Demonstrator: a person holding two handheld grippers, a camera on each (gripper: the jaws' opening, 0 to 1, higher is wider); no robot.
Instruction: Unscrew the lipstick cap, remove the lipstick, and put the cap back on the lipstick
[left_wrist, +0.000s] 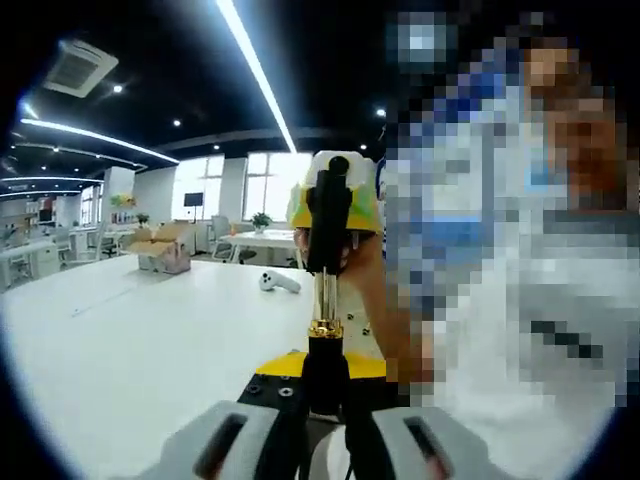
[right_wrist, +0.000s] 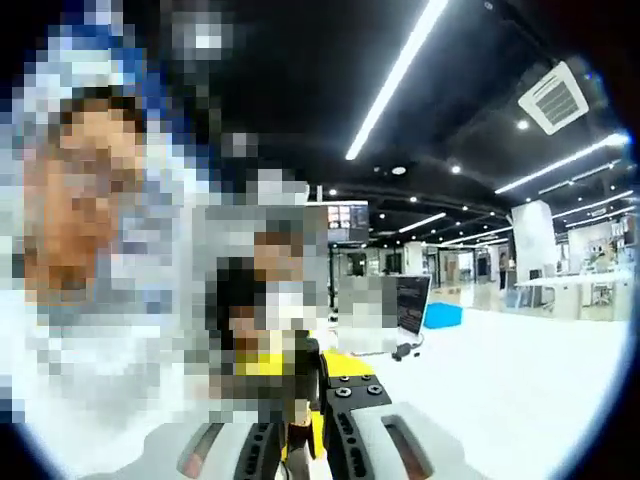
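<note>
Left gripper (left_wrist: 325, 440) is clamped on the lipstick base (left_wrist: 325, 375); right gripper (left_wrist: 330, 215) is clamped on the cap (left_wrist: 328, 225). Advise drawing them apart strictly along the tube's axis.

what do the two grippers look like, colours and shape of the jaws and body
In the left gripper view, the left gripper has two pale grey jaws with dark slotted insets, rising from a yellow and black body with round screw heads. The right gripper comes in opposite, with a yellow body and black jaws. In the right gripper view, its jaws are pale grey with dark ribbed pads, beside a yellow and black block.
</note>
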